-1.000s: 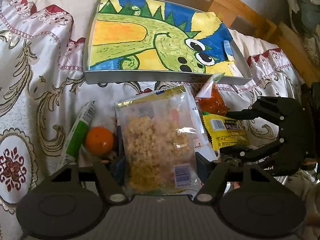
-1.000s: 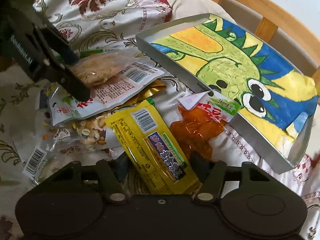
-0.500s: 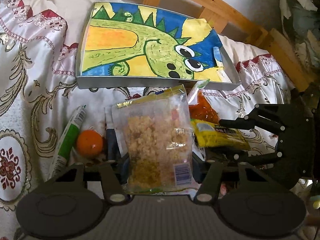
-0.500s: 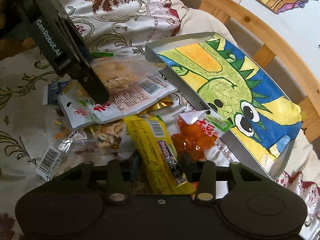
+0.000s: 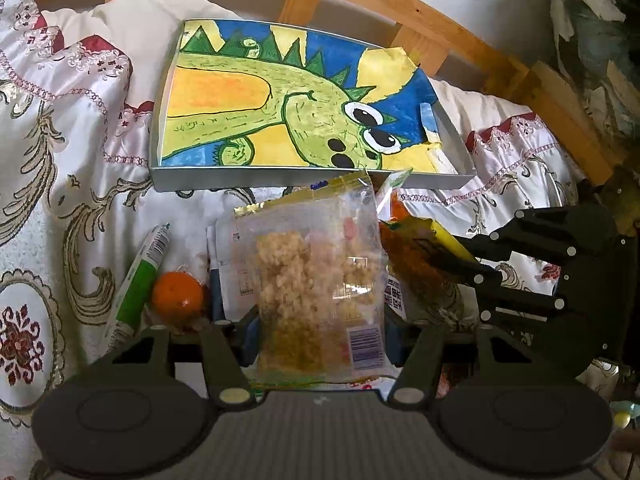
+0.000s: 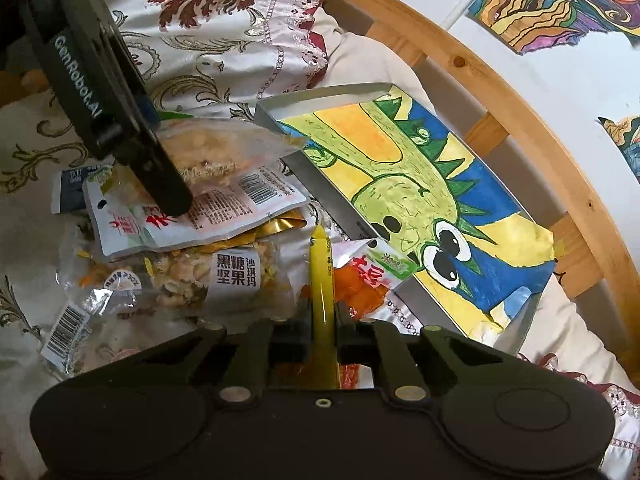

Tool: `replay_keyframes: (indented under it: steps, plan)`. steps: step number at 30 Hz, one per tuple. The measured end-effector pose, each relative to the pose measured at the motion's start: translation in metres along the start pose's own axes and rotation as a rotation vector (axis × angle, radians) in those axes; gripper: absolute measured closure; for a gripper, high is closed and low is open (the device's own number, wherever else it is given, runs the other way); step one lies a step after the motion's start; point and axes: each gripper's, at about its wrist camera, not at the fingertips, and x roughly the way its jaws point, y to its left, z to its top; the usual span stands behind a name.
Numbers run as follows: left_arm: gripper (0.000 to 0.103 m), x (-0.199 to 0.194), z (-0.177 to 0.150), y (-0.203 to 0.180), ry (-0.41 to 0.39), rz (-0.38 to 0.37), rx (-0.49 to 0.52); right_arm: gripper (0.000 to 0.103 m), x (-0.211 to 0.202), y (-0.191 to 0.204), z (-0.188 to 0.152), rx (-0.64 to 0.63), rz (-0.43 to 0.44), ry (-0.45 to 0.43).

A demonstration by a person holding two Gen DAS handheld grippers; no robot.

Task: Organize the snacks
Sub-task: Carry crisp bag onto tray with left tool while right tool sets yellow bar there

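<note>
My left gripper is shut on a clear bag of puffed-rice snack and holds it above the bedspread; it also shows in the right wrist view. My right gripper is shut on a yellow snack packet, held edge-on and lifted; it shows in the left wrist view. A shallow grey tray lined with a dinosaur drawing lies just beyond both bags, also in the right wrist view.
On the bedspread lie an orange-filled packet, a nut-bar bag, a white packet, a tangerine and a green tube. A wooden bed frame runs behind the tray.
Both grippers have lifted and drawn back with their bags. The right gripper closed further on the yellow packet, which turned from flat to edge-on.
</note>
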Motion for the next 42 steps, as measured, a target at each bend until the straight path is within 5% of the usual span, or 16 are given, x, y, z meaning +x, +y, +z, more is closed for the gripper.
replay_keyframes:
  steps: [8, 16, 27, 42]
  plan:
    - [0.041, -0.009, 0.010, -0.002, -0.089, 0.015, -0.030, 0.092, -0.015, -0.007, 0.011, 0.057, -0.061, -0.110]
    - [0.041, 0.009, 0.057, -0.003, -0.215, 0.036, -0.073, 0.092, 0.000, -0.026, 0.027, 0.096, -0.252, -0.210]
    - [0.041, 0.061, 0.108, 0.024, -0.250, 0.130, -0.119, 0.092, 0.070, -0.082, 0.037, 0.177, -0.424, -0.163]
    - [0.040, 0.087, 0.118, 0.036, -0.162, 0.176, -0.125, 0.088, 0.118, -0.086, 0.045, 0.227, -0.339, -0.088]
